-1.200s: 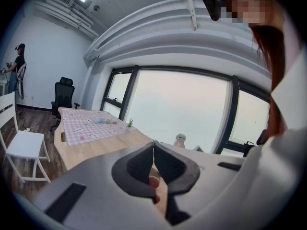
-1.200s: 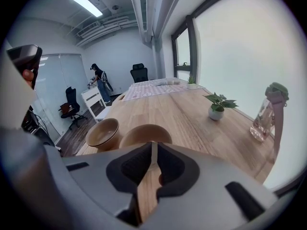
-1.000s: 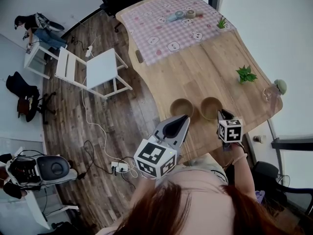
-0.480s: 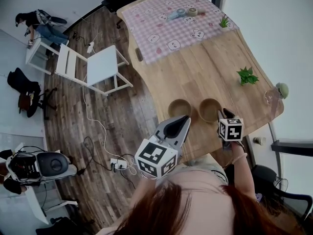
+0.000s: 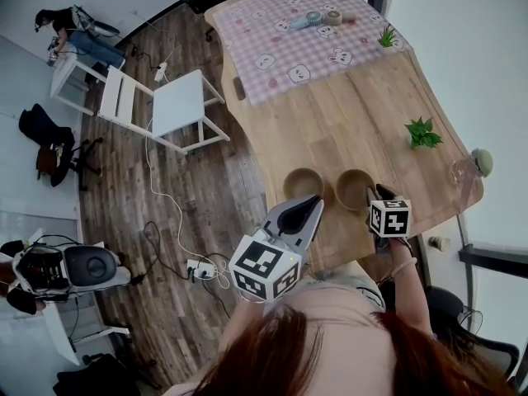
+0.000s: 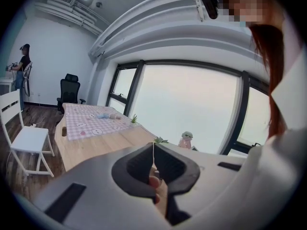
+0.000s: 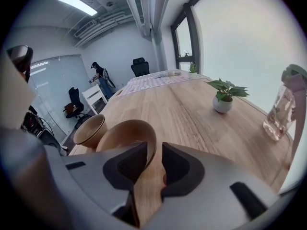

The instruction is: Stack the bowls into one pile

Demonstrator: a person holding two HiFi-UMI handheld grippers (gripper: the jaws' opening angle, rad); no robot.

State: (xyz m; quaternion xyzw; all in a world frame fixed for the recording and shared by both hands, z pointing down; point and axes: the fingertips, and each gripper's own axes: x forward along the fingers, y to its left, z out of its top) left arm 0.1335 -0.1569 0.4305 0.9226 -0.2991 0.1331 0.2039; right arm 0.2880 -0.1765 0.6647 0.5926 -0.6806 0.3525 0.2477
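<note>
Now left bowl (image 5: 304, 182) beside right bowl (image 5: 355, 187), unstacked, on table (image 5: 363, 114).

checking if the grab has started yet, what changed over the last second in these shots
The right tongs have just been opening, with the near rim of the right bowl between their jaws, not pinched. Nothing was lifted. Unchanged: both bowls sit side by side on the table, the left bowl is untouched, and the left tongs are shut and empty.
</note>
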